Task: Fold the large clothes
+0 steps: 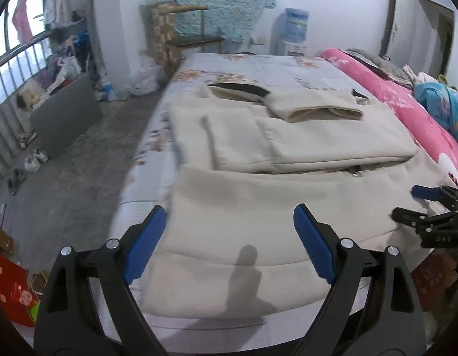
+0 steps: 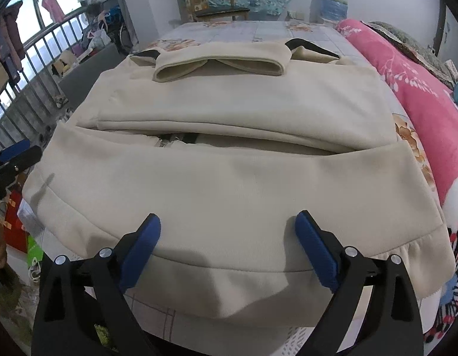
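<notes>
Both grippers, left gripper (image 1: 230,222) and right gripper (image 2: 228,231), gape wide, empty, over cream jacket (image 2: 229,184) hem, poised for next fold on bed (image 1: 258,65).

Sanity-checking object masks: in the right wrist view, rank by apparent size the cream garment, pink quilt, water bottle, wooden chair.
1. cream garment, fills most of the frame, though nearest the camera.
2. pink quilt.
3-4. wooden chair and water bottle: look alike, both far and small; not ranking them.
</notes>
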A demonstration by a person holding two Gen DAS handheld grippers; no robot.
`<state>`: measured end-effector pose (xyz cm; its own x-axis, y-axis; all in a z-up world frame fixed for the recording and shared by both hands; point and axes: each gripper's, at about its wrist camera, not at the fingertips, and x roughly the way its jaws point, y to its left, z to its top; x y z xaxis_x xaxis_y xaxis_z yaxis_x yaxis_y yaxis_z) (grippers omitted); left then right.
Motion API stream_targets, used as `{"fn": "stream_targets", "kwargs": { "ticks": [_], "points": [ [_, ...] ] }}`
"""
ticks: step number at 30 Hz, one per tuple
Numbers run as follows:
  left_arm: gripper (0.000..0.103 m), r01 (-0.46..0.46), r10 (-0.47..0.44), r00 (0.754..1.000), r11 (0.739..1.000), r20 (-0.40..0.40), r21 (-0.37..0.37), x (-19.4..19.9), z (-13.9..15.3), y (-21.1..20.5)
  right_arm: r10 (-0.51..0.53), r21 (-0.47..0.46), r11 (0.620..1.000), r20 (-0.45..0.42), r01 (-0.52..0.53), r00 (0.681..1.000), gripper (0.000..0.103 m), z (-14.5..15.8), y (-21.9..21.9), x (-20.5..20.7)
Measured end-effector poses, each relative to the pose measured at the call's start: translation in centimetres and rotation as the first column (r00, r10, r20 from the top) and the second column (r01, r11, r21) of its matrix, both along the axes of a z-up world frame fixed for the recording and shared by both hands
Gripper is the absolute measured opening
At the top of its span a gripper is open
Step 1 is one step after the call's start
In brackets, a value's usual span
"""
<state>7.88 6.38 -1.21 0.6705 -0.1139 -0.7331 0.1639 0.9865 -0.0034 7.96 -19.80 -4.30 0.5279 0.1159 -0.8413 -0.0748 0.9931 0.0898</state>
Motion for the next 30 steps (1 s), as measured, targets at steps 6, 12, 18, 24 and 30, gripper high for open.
{"fn": "stream_targets", "kwargs": {
  "ticks": [6, 12, 18, 24, 30],
  "points": [
    [0.060, -0.045, 0.043, 0.998, 0.999, -0.050, -0.026, 0.3, -0.9, 2.8, 0.008, 0.004, 1.000, -0.004, -0.008, 1.000, 0.090, 0.0, -0.1, -0.1],
    [0.044, -0.035, 0.027, 0.995, 0.996, -0.096, -0.086, 0.9, -2.1, 3.7, 0.013, 0.002, 1.000, -0.018, -0.012, 1.000, 0.090, 0.1, 0.0, 0.0],
    [0.042, -0.047, 0.033, 0.991, 0.993, -0.126, -0.111, 1.7, -3.1, 4.5, 0.013, -0.002, 1.000, -0.026, -0.013, 1.000, 0.090, 0.1, 0.1, 0.1],
    [0.039, -0.071, 0.029, 0.984, 0.970, -0.178, -0.232, 2.9, -3.7, 6.0, 0.013, -0.005, 1.000, -0.025, -0.014, 1.000, 0.090, 0.1, 0.1, 0.1],
    [0.038, 0.056, -0.103, 0.992, 0.871, -0.070, -0.488, 1.9, -2.7, 7.3, 0.015, -0.009, 1.000, -0.026, -0.015, 1.000, 0.090, 0.1, 0.1, 0.2]
  ]
}}
